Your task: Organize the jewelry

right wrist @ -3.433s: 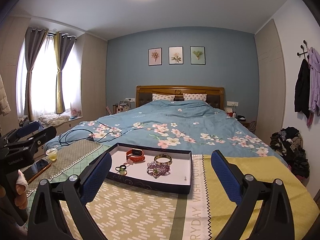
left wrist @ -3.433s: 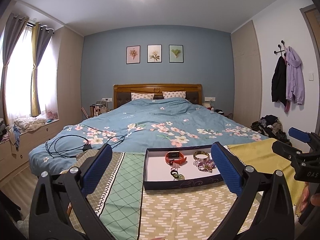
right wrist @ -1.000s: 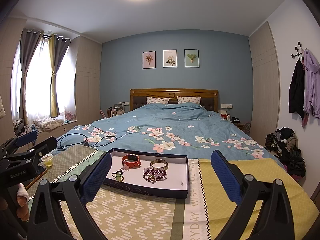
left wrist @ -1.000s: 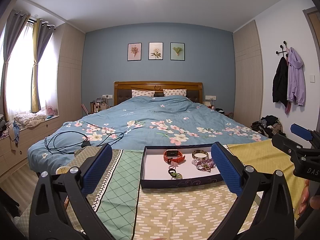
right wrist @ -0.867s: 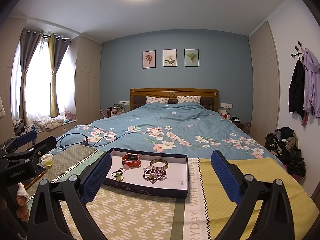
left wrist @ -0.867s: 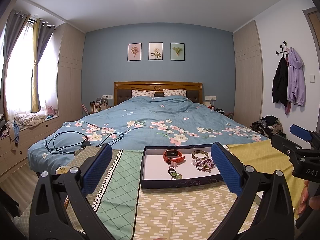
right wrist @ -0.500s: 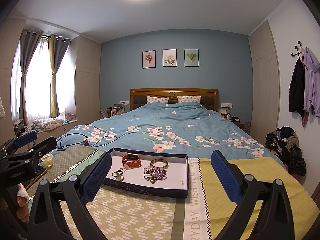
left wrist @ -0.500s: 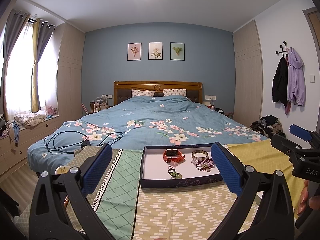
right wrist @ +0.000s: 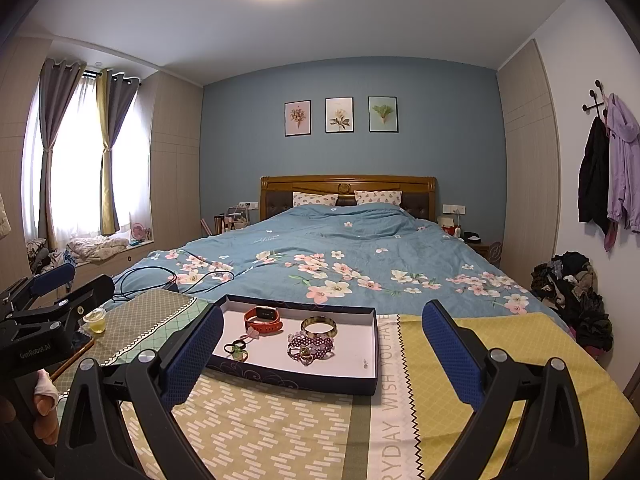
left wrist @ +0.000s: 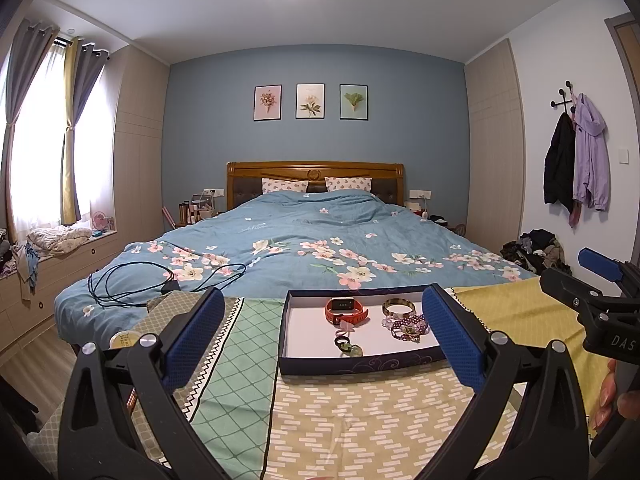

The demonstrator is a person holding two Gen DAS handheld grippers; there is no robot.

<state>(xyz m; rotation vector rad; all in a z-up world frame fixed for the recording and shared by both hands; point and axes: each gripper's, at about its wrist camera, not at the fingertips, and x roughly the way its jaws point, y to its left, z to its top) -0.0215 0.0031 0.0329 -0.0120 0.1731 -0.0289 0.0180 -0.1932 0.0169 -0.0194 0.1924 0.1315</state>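
Observation:
A dark blue box (left wrist: pixel 360 365) (right wrist: pixel 296 378) with a white floor sits on the patterned cloth at the foot of the bed. Inside lie an orange-red watch (left wrist: pixel 346 309) (right wrist: pixel 263 319), a gold bangle (left wrist: pixel 398 307) (right wrist: pixel 319 325), a purple bead bracelet (left wrist: pixel 408 326) (right wrist: pixel 310 345) and small rings (left wrist: pixel 347 343) (right wrist: pixel 237 351). My left gripper (left wrist: pixel 320 340) hangs open just short of the box, nothing between its blue pads. My right gripper (right wrist: pixel 320 352) is open too, near the box's front right. Each gripper shows at the edge of the other's view.
The patterned cloth (right wrist: pixel 500 364) covers the surface in green, olive and yellow panels. A small cup (right wrist: pixel 95 319) and a phone (right wrist: pixel 78 346) lie at its left end. Black cables (left wrist: pixel 132 284) sprawl on the blue floral duvet (left wrist: pixel 304 252). Clothes are piled (right wrist: pixel 576 292) by the right wall.
Over the last second both views are almost still. Compared with 3.4 s ago, both grippers have tilted slightly upward, so the box sits lower in the frames.

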